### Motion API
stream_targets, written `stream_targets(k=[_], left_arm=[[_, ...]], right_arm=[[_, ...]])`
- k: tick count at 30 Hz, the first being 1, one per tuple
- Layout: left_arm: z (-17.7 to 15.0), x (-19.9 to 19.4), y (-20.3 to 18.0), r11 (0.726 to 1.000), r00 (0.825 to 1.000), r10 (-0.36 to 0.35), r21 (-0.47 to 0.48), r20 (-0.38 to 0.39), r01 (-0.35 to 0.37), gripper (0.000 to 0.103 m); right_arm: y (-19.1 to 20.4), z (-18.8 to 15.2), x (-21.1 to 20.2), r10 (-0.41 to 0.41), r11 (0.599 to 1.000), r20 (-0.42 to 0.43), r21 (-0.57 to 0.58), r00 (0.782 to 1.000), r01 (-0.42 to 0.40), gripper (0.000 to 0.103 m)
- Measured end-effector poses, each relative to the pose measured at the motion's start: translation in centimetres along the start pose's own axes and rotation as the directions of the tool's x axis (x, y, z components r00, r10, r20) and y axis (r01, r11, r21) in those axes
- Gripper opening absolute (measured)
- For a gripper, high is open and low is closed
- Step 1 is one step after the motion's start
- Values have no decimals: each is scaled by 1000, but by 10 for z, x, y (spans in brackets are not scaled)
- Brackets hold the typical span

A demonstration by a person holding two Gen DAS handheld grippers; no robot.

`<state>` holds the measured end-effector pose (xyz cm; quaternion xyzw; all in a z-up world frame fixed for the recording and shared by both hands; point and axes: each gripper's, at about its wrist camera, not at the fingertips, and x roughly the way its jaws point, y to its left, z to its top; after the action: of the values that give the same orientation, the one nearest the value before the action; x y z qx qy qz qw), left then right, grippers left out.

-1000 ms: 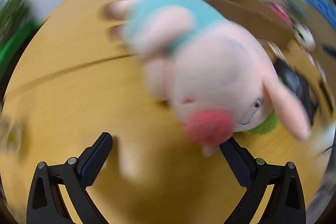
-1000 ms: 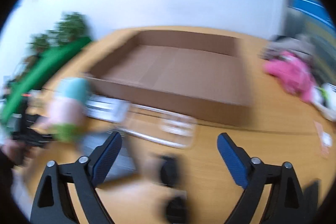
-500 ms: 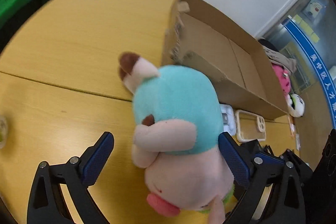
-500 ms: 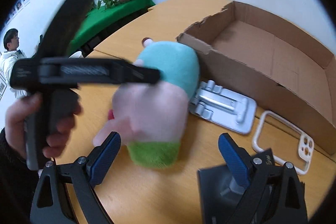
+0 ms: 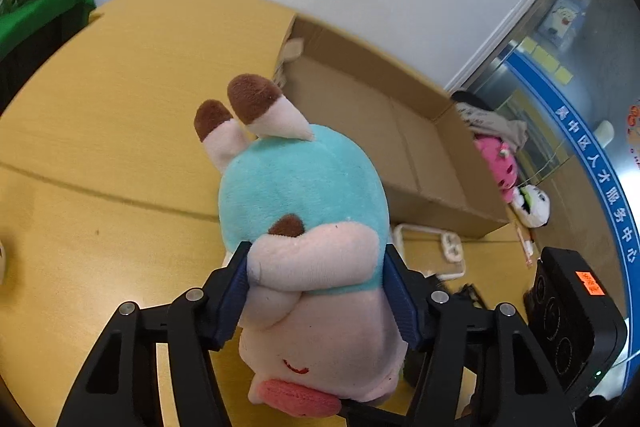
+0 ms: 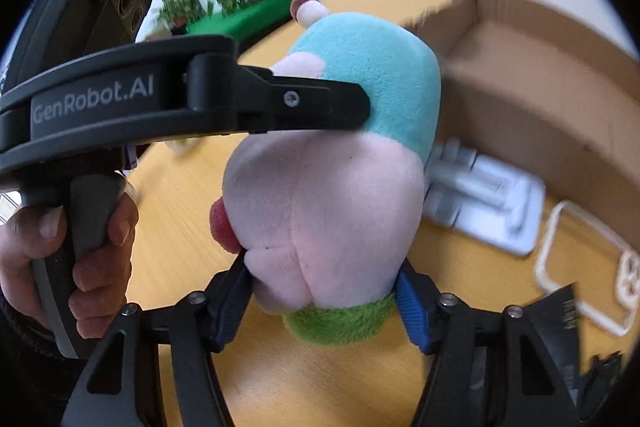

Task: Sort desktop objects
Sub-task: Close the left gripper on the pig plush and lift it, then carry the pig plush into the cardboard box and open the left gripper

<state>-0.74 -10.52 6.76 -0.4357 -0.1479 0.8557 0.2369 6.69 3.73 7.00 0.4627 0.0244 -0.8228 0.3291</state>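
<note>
The pink plush pig in a turquoise shirt with brown-tipped feet (image 5: 308, 227) is now pinched at both ends: half a second ago my left tool (image 5: 316, 291) stood wide with the toy loose between its fingers, and now its blue pads press into the toy's middle, across the pink arm and turquoise belly. My right tool (image 6: 324, 303) has also gone from spread and empty to clenched on the lower part of the pig's head, by its green collar. From the right wrist view the toy hangs head-down above the yellow wooden worktop (image 5: 120, 155), feet pointing up and away, apparently off the surface. I read this as a secure two-handed pickup, so the sorting step can proceed. The open brown cardboard box (image 5: 384, 123) lies just beyond the toy, the likely destination. On the worktop near the box rest a white phone case frame (image 6: 580, 267) and a silver folding stand (image 6: 480, 207), not yet sorted.
</note>
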Motion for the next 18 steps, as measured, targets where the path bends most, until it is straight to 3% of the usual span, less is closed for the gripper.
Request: stream_targets(k=[8,13,18], left_arm=[[80,-23,-75,980,989,-84,189,121,60,66],[126,-16,-117,957,977,-131,280,169,80,66],[170,-1,-135,939,972,-153,333,178,86,66]], right_arm=[[-21,49,-88,-87,996,226,6,970,88,64],[-44,77,-121,-147,989,297,31,944,144,64],[-64,105,-129,-188,982,332,40,924,185,64]])
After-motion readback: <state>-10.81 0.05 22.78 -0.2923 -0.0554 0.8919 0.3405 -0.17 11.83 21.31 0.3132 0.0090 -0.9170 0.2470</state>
